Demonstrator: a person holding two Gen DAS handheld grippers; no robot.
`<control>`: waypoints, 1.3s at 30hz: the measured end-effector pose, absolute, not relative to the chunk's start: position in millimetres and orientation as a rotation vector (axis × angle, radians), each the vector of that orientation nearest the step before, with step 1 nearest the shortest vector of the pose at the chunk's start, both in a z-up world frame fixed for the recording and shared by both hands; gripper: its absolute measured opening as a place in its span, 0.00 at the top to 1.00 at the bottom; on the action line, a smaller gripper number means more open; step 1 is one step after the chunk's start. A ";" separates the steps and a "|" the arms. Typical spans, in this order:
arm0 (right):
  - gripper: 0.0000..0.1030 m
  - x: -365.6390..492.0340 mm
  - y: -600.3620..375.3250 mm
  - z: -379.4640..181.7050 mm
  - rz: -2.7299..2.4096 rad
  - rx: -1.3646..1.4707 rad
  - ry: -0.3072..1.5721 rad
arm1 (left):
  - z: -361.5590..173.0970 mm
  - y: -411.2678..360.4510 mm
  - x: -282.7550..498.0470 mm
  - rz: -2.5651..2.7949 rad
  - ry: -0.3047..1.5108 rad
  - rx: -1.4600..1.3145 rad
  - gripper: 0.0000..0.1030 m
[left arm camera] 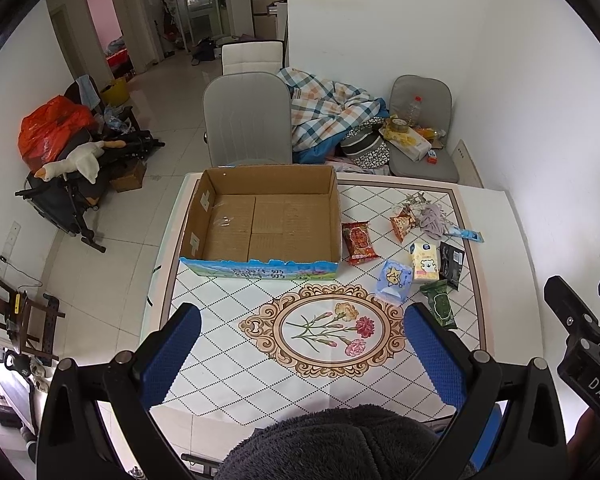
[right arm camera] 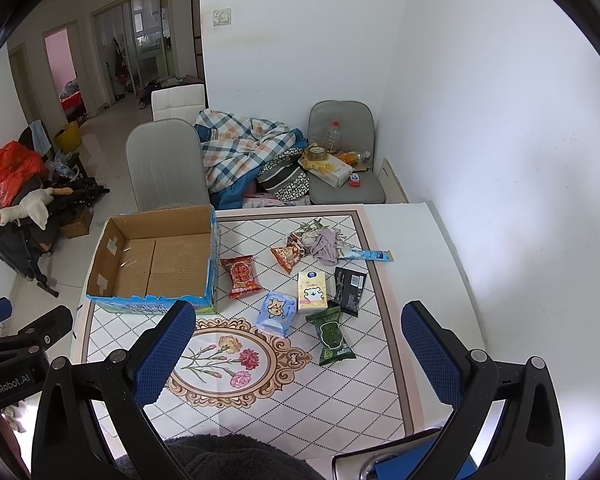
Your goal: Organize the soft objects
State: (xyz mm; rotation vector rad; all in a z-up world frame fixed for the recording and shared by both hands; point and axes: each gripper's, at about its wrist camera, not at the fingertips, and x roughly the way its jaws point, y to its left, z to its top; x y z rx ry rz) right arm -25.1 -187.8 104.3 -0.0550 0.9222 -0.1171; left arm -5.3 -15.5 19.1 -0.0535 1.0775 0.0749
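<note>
Currently nothing is held: both tools hover above the near edge of the desk [left arm camera: 380,384], jaws spread wide and empty. The left hand-held gripper [left arm camera: 302,354] is centred over the flower medallion; the right hand-held gripper [right arm camera: 300,348] sits further right, and its own view places the packets almost straight ahead.

The soft items are clustered right of the open cardboard box [left arm camera: 260,220], which is empty and stands on the far-left part of the desk. Nearest to the grippers: green packet [right arm camera: 331,336], long axis running near-to-far, slightly tilted; just beyond it the blue tissue pack [right arm camera: 275,314] and the yellow tissue pack [right arm camera: 311,292], side by side. The black packet [right arm camera: 350,286] lies right of those, the red snack bag [right arm camera: 241,276] just beside the box wall. Further back, an orange snack bag [right arm camera: 286,258], a crumpled cloth [right arm camera: 326,246] and a light-blue stick sachet [right arm camera: 366,255] are bunched together.

The right arm is judged nearer to the cluster; the green packet would likely be taken first, across its short side, then carried left to the box.
</note>
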 end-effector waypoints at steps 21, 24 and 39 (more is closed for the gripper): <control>0.00 -15.3 -199.5 90.3 -0.144 -0.024 0.943 | 8.2 -29.6 19.8 0.038 1.072 -0.051 0.00; 0.00 -2.6 -221.6 75.7 -0.186 0.009 0.977 | -9.0 -41.0 45.3 0.002 1.098 -0.044 0.00; 0.00 122.1 -344.3 -182.3 -0.173 0.104 1.449 | -231.0 -156.4 181.1 -0.117 1.462 0.120 0.00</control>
